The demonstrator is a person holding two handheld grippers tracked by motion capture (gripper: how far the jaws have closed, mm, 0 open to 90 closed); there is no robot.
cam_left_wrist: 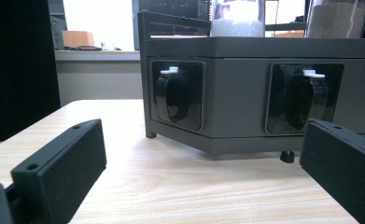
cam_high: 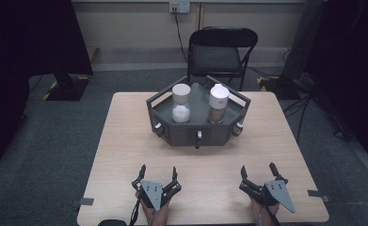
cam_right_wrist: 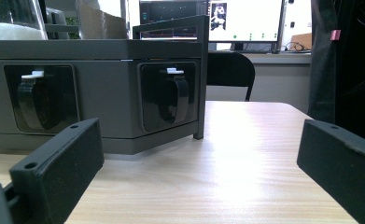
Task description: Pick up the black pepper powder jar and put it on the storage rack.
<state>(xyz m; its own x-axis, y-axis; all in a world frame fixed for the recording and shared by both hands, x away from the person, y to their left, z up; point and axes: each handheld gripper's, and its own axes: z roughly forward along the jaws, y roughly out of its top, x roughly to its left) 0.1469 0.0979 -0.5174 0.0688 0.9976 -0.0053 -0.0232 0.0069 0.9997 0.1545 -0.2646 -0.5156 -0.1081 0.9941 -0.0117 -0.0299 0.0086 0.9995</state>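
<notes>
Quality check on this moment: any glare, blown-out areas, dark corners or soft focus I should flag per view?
High view: evenly lit table, room corners fall to near black, picture slightly soft. Left gripper view: window blown out white; near jaws soft, grey tray sharper. Right gripper view: bright glare patch on the tabletop, monitor overexposed, right edge very dark.
</notes>
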